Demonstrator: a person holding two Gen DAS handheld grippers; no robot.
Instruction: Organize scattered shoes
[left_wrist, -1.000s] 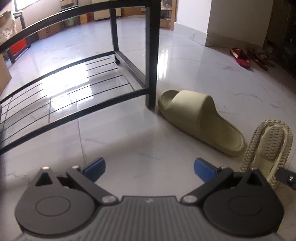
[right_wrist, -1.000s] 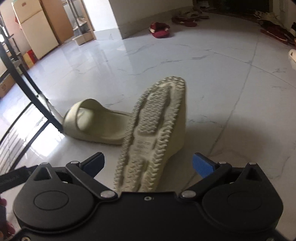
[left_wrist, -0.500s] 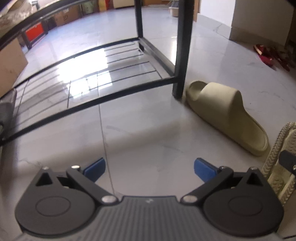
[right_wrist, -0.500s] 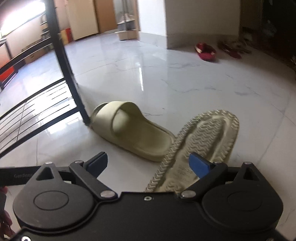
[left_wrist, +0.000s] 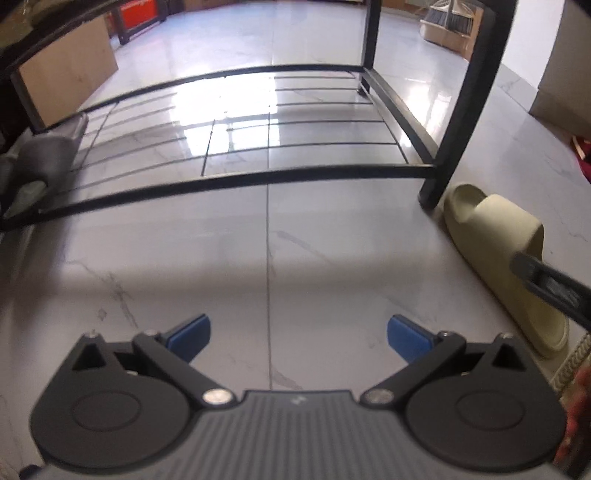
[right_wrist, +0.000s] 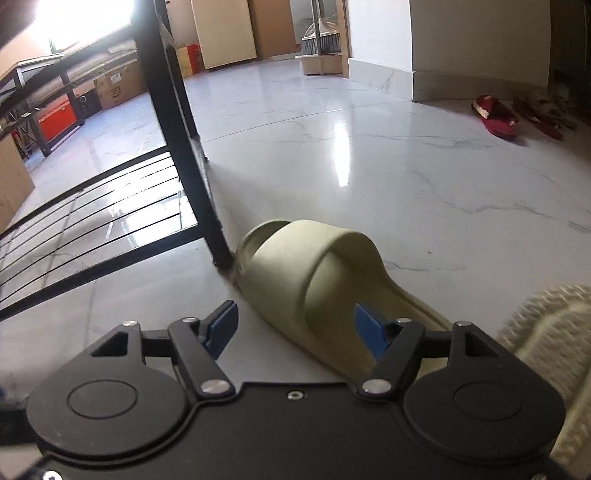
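Observation:
An olive slide sandal (right_wrist: 314, 273) lies upright on the white floor, its toe against the black rack leg (right_wrist: 192, 173). It also shows in the left wrist view (left_wrist: 506, 258). Its mate (right_wrist: 546, 332) lies sole-up at the right edge. My right gripper (right_wrist: 295, 328) is open, its jaws on either side of the upright sandal's strap edge, the right pad (right_wrist: 369, 332) inside the strap. My left gripper (left_wrist: 297, 332) is open and empty over bare floor in front of the black metal shoe rack (left_wrist: 258, 173). The right gripper's finger (left_wrist: 546, 280) shows over the sandal.
A grey shoe (left_wrist: 40, 162) sits at the rack's left end. Red slippers (right_wrist: 495, 116) and other footwear lie by the far wall. Cardboard boxes (right_wrist: 118, 85), a red crate (right_wrist: 59, 120) and a broom with dustpan (right_wrist: 319, 51) stand at the back.
My right gripper has swung left from the sole-up sandal and closed in on the upright sandal's strap. My left gripper has turned left to face the rack's bottom shelf.

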